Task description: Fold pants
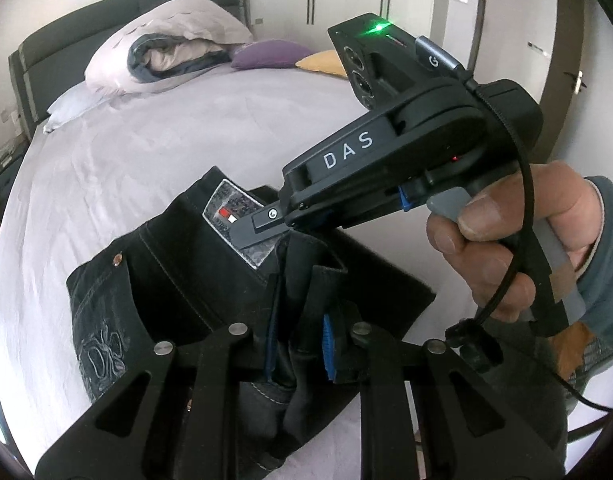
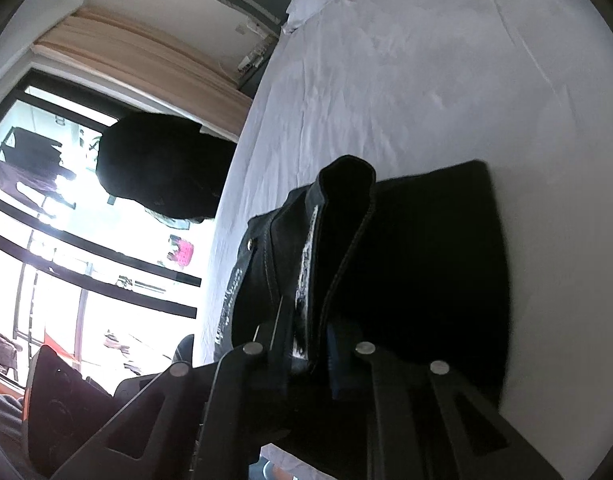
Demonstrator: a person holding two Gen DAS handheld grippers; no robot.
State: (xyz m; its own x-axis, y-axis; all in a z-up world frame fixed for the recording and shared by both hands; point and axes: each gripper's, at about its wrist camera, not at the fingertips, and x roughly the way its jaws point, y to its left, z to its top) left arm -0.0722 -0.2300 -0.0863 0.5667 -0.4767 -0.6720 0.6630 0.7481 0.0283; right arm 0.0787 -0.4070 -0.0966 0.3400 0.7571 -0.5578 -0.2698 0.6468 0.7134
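Left gripper [image 1: 298,344]: low centre of the left wrist view, its blue pads pinched on a bunched fold of the black pants [image 1: 154,280].
Right gripper [image 1: 266,220]: centre of that view, tips clamped on the pants' waistband by the label patch [image 1: 230,212]; the right hand [image 1: 506,248] wraps its handle at the right edge.
Pants, left view: lower centre, lying on the pale bed sheet [image 1: 146,140].
Background, left view: rolled duvet [image 1: 166,48] and purple cushion [image 1: 266,54] in the upper part.
Right gripper [image 2: 306,364], right wrist view: bottom centre, pressed onto the pants [image 2: 426,260].
Pants, right view: centre, on the bed sheet [image 2: 426,80], one fold standing up.
Window [image 2: 46,220]: left side.
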